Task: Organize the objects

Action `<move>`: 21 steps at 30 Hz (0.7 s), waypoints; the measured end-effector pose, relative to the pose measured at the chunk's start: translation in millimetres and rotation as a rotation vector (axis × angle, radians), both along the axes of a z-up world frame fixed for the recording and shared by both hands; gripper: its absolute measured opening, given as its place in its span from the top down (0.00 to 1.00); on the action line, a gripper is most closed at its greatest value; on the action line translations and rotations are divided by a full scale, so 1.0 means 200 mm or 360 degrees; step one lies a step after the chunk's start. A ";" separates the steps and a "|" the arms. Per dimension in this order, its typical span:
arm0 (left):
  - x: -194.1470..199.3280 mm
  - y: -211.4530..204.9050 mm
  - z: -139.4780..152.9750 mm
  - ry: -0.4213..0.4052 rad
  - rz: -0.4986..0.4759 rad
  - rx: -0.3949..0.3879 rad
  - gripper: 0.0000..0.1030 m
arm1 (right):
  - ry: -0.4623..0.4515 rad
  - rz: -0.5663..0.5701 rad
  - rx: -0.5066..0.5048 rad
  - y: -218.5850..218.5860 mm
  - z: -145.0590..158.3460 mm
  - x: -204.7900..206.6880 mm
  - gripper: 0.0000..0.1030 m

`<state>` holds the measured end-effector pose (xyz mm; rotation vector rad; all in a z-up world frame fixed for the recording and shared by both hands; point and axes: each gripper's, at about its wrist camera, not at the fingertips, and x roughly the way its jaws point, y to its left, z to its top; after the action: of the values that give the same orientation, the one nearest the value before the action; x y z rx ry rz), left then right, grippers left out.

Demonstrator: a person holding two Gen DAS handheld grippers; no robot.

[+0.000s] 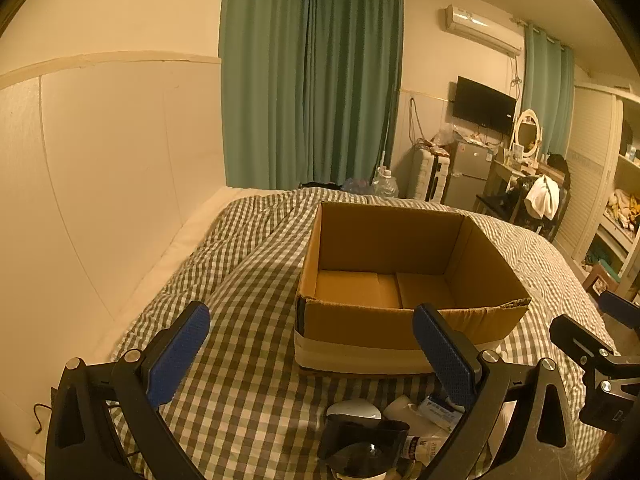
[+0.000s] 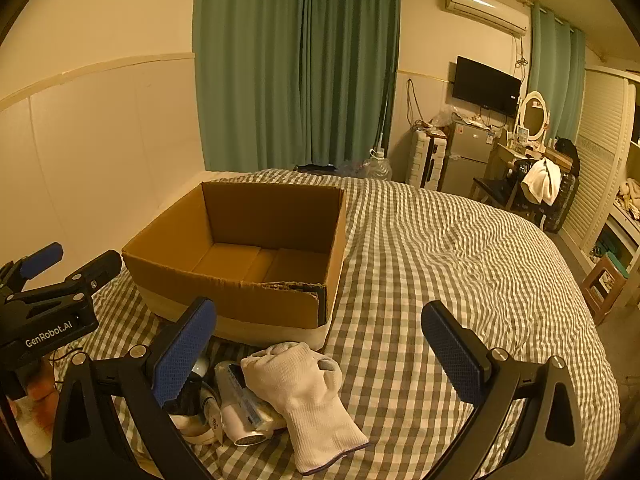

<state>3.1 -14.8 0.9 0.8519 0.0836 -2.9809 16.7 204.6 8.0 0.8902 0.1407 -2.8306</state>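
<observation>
An open cardboard box (image 1: 404, 322) (image 2: 240, 296) stands on the checked bedcover, with nothing inside. In front of it lies a small pile: a white knitted glove (image 2: 308, 392), a white tube with a label (image 2: 240, 408), and a dark curved-lens item (image 1: 364, 446) by a white rounded piece (image 1: 354, 408). My left gripper (image 1: 310, 354) hangs open above the cover, just left of the pile. In the right wrist view my right gripper (image 2: 320, 354) is open above the glove, holding nothing. Each gripper's body shows at the edge of the other's view.
The bed with the green-and-white checked cover (image 2: 440, 260) fills the foreground; a cream wall (image 1: 100, 160) runs along its left side. Green curtains (image 2: 296, 64) hang behind. A fridge (image 2: 466, 158), a TV, a dressing table and shelves stand at the far right.
</observation>
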 end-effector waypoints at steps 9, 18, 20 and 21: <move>0.00 0.00 0.01 0.0002 -0.0006 -0.0002 0.00 | 0.0009 0.0028 0.0000 -0.01 0.02 0.01 0.00; 0.00 0.00 0.01 -0.0002 -0.0003 -0.0006 0.00 | 0.0013 0.0032 0.0000 -0.02 0.03 0.02 0.00; 0.00 0.01 0.00 -0.0004 -0.0004 -0.0010 0.00 | 0.0018 0.0032 -0.0001 -0.01 0.03 0.02 0.00; 0.01 0.01 0.00 -0.0002 -0.0004 -0.0015 0.00 | 0.0020 0.0028 0.0001 -0.01 0.03 0.02 0.00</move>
<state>4.4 -12.8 1.5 0.8535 0.0686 -2.9807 21.1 202.5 14.6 0.8668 0.1501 -2.8202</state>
